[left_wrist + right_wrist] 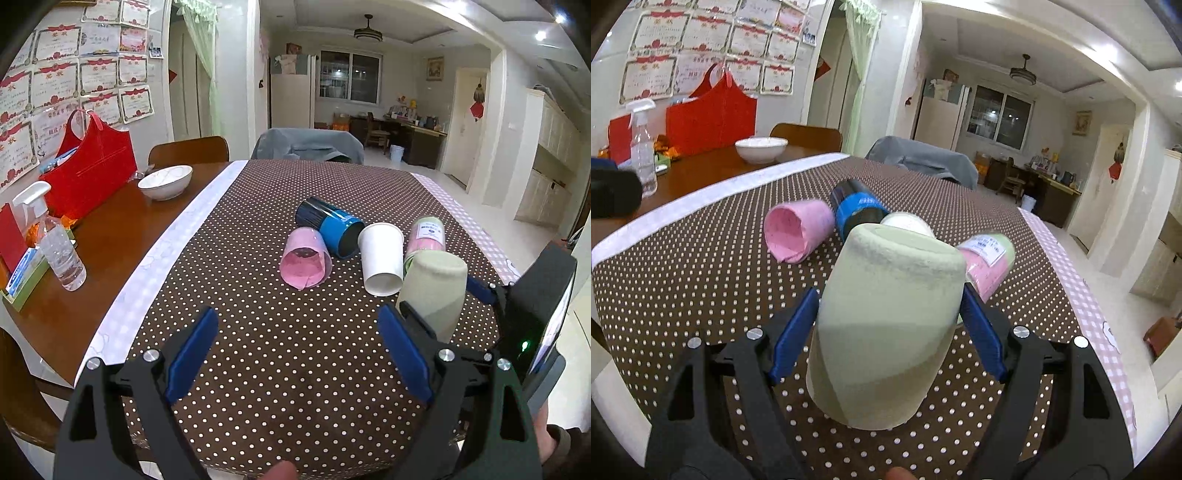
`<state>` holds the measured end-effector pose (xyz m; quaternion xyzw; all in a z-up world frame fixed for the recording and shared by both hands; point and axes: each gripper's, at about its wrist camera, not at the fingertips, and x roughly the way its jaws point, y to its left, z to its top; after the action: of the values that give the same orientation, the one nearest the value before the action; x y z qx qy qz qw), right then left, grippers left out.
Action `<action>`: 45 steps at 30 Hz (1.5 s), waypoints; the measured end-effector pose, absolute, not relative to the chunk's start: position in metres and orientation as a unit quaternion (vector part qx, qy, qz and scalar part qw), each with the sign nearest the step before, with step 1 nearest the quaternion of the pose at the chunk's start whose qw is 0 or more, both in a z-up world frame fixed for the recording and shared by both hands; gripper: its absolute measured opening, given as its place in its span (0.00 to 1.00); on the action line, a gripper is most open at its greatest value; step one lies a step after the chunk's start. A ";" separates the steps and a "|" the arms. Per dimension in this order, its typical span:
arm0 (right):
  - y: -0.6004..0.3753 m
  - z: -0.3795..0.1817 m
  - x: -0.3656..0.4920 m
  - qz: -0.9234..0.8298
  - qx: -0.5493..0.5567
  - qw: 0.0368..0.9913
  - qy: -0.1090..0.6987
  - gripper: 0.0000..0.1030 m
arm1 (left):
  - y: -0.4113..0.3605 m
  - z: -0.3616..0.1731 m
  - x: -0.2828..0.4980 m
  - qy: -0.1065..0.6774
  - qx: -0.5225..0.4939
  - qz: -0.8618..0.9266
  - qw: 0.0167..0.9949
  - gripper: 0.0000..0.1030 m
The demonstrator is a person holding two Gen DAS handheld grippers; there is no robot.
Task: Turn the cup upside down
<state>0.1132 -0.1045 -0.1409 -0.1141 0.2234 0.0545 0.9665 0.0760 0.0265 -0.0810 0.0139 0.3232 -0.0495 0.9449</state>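
Observation:
A pale green cup [886,317] is held between the blue pads of my right gripper [890,299], base up and mouth down, just above the dotted tablecloth [683,280]. It also shows in the left wrist view [434,291], with the right gripper [439,299] around it. My left gripper [297,332] is open and empty over the cloth, to the left of the green cup.
A pink cup [306,263], a blue can [330,230], a white paper cup [381,258] and a pink-and-green tube [424,236] lie on their sides mid-table. A white bowl [165,181], a spray bottle [55,245] and a red bag [90,173] stand at left. The cloth's right edge [484,240] is near.

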 end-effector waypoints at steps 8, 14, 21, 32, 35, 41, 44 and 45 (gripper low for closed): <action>-0.110 -0.131 0.102 0.078 -0.085 0.964 0.238 0.94 | 0.023 -0.079 0.073 0.320 0.016 -0.052 0.946 0.85; -0.129 -0.114 0.098 0.094 -0.019 0.962 0.254 0.94 | 0.021 -0.073 0.069 0.313 0.017 -0.054 0.948 0.85; -0.146 -0.085 0.093 0.096 0.038 0.961 0.257 0.94 | 0.014 -0.065 0.062 0.303 0.022 -0.065 0.950 0.85; -0.167 -0.033 0.075 0.068 0.070 0.963 0.252 0.94 | 0.007 -0.042 0.044 0.275 0.018 -0.072 0.958 0.85; -0.171 -0.021 0.062 0.057 0.065 0.967 0.238 0.94 | 0.005 -0.036 0.039 0.267 0.015 -0.070 0.961 0.85; -0.177 -0.004 0.041 0.039 0.059 0.974 0.216 0.94 | 0.001 -0.022 0.024 0.245 0.013 -0.065 0.967 0.85; -0.177 0.002 0.030 0.029 0.057 0.978 0.200 0.94 | -0.001 -0.015 0.015 0.233 0.021 -0.051 0.971 0.85; -0.178 0.003 0.027 0.027 0.058 0.978 0.197 0.94 | -0.001 -0.013 0.014 0.230 0.021 -0.050 0.972 0.85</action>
<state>0.0271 -0.1778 0.0030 0.0578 0.1973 0.0269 0.9783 0.0143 -0.0015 -0.0131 0.0212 0.2301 -0.0503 0.9716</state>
